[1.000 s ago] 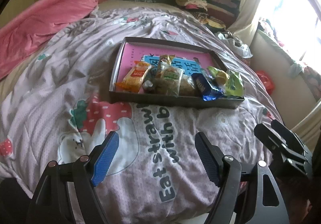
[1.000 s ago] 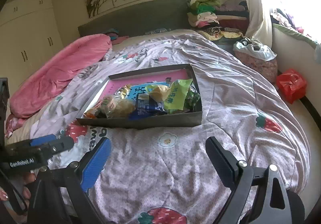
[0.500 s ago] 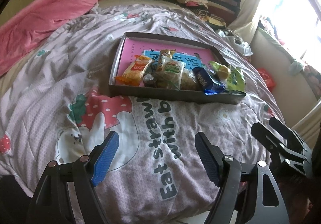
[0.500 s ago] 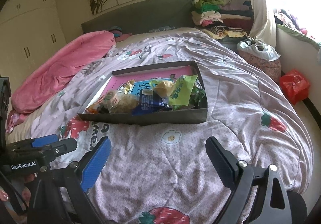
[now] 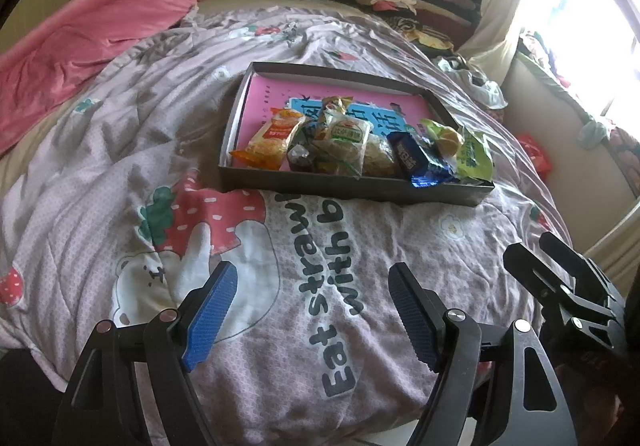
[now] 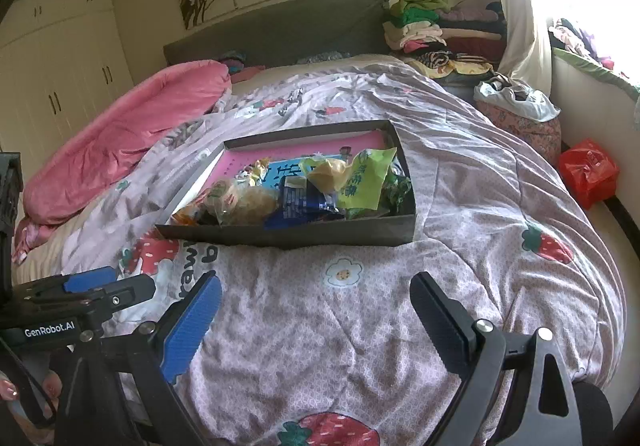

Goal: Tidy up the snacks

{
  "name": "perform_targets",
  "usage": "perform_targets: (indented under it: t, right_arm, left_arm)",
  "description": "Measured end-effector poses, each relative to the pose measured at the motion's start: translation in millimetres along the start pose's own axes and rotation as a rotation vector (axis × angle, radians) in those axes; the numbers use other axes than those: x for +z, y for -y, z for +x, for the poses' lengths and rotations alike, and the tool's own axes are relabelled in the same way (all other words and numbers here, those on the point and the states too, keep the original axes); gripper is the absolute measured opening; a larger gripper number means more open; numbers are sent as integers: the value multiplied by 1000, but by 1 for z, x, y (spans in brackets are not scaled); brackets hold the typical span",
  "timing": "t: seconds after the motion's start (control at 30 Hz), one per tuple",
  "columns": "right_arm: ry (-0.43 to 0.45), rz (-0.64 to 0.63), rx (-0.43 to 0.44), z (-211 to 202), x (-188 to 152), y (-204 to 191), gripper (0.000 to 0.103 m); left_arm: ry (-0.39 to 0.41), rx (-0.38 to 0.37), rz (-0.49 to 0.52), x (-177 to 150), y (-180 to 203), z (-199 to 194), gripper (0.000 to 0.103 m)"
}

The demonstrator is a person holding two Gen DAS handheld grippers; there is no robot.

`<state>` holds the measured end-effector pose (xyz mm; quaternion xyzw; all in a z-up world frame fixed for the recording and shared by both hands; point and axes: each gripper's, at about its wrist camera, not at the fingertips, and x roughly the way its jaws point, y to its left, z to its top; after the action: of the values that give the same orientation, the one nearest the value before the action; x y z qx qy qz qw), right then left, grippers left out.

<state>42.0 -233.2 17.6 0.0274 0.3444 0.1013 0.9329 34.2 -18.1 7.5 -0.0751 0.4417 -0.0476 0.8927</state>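
A shallow dark box (image 5: 352, 192) (image 6: 288, 236) with a pink floor sits on the bed. Several snack packets lie along its near side: an orange packet (image 5: 272, 136), a clear packet with a green label (image 5: 344, 142), a blue packet (image 5: 420, 160) (image 6: 298, 202) and a green packet (image 5: 472, 156) (image 6: 362, 182). My left gripper (image 5: 312, 310) is open and empty, above the quilt in front of the box. My right gripper (image 6: 316, 314) is open and empty, also short of the box. Each gripper shows at the edge of the other's view.
The bed is covered by a pale strawberry-print quilt (image 5: 328, 286). A pink duvet (image 5: 80, 42) is heaped at the far left. Folded clothes (image 6: 424, 22) are stacked at the headboard's right. A red bag (image 6: 588, 170) lies on the floor to the right.
Both grippers have moved forward a little toward the box, so it looks larger. Both stay open and empty. The snacks have not moved.
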Motion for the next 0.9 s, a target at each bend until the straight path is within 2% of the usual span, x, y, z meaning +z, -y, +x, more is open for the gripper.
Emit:
perform_targets:
  t: [0.9]
  right_arm:
    - [0, 8, 0, 1, 0, 2, 96]
  left_arm:
    - [4, 38, -4, 0, -3, 3, 79]
